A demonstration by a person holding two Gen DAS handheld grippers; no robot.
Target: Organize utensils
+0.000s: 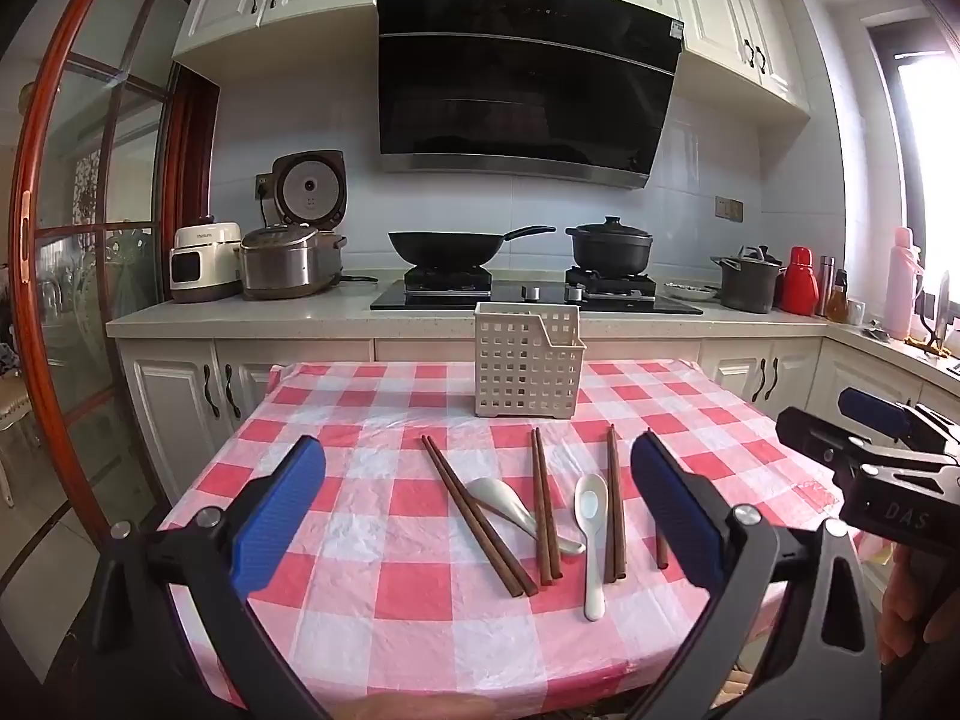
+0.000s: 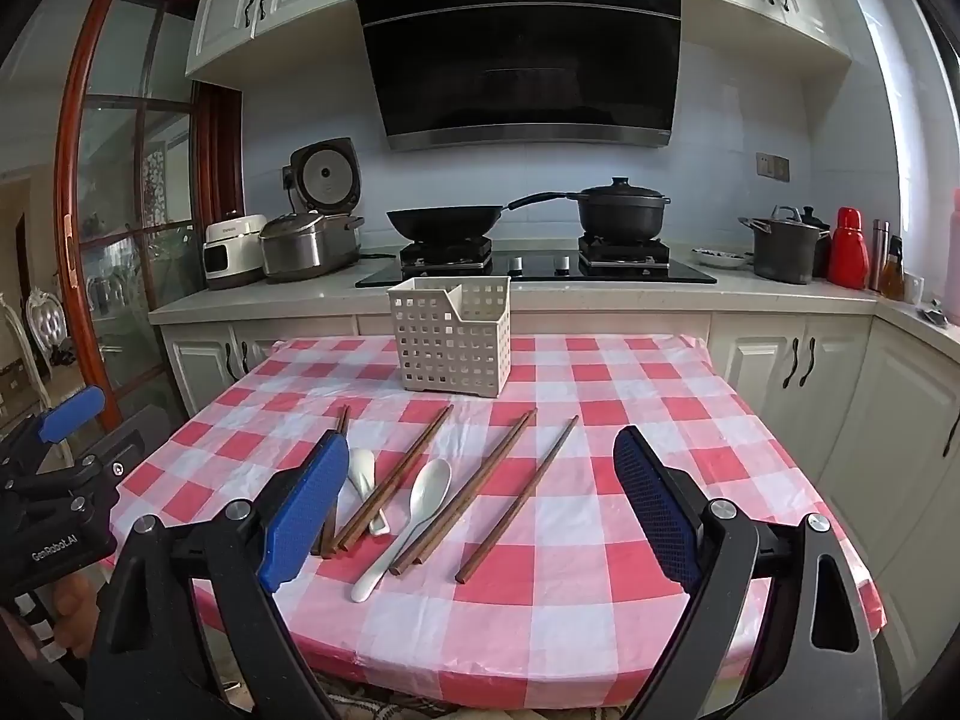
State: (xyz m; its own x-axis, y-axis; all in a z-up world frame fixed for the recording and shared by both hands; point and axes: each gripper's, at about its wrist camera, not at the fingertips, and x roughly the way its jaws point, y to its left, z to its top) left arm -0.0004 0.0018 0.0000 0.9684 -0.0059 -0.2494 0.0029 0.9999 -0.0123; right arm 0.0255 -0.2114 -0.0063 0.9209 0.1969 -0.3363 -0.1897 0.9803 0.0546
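red-and-white checked tablecloth, brown chopsticks, white spoons, cream perforated basket

White "GenRobot.AI" on black body of left hand-held gripper, seen to left of right hand-held gripper's fingers. "DAS" in faint grey on black body of right hand-held gripper, to right of left one's fingers. Brand on white cooker, far left: too small to read.

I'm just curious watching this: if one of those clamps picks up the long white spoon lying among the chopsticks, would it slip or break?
The white spoon looks glazed and glossy, so it may well slide between the pads. It seems ceramic: probably stiff, somewhat heavy, and likely to chip if dropped. Its curved bowl may rock when nudged.
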